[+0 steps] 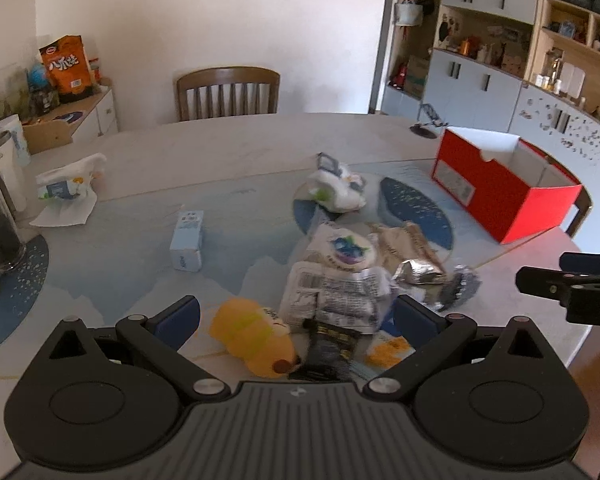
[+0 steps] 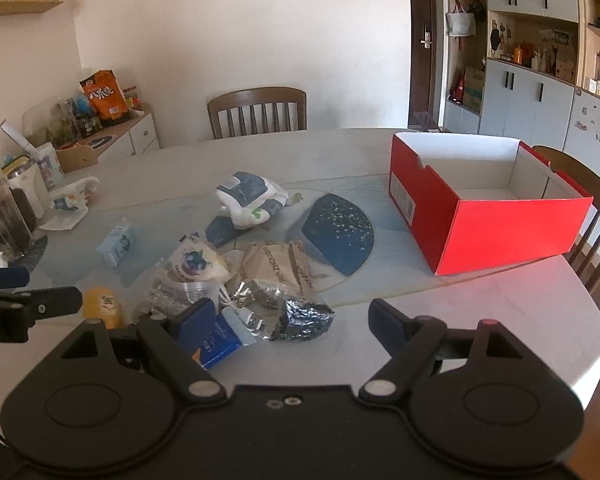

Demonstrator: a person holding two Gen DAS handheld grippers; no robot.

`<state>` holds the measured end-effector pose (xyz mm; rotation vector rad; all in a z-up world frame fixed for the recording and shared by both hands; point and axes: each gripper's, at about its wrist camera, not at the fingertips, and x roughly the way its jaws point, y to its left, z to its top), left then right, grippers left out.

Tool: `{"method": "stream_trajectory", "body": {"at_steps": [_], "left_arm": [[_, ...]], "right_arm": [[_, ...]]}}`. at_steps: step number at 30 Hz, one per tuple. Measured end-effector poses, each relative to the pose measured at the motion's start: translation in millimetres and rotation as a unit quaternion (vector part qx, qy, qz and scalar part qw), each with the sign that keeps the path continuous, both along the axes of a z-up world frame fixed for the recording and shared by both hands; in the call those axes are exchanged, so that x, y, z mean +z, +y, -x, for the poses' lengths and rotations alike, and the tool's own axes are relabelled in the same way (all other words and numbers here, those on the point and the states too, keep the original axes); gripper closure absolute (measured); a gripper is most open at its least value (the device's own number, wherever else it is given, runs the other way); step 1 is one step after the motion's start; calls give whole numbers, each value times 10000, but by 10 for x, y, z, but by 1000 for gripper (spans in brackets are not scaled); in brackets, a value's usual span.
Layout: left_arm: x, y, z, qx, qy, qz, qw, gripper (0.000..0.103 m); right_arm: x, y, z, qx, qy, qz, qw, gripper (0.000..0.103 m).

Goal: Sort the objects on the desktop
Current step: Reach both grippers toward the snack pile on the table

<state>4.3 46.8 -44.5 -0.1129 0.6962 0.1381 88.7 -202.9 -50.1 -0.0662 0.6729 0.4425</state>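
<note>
**Hovering over the wrapper pile, both grippers empty**

Spreading wide at the bottom of its frame, the left gripper (image 1: pixel 296 316) holds nothing; a yellow plush toy (image 1: pixel 256 336) and a black sachet (image 1: pixel 328 350) lie between its fingers, untouched. The right gripper (image 2: pixel 292 320) is likewise wide open and empty, low in its own frame, with a crumpled foil wrapper (image 2: pixel 300 316) and a blue packet (image 2: pixel 220 340) just ahead.

Wrappers overlap here, so closing on one could drag its neighbours along or let thin foil slip free. Mid-frame stands a small blue carton (image 1: pixel 187 240); at right, the open red shoebox (image 2: pixel 480 216). Beyond, the pale table (image 2: pixel 300 152), a wooden chair (image 2: pixel 258 112), white wall and shelving.
</note>
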Motion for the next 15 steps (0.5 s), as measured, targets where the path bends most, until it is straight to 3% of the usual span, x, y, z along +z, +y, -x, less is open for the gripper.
{"method": "stream_trajectory", "body": {"at_steps": [15], "left_arm": [[-458, 196, -279, 198, 217, -199, 9994, 0]], "right_arm": [[-413, 156, -412, -30, 62, 284, 9996, 21]]}}
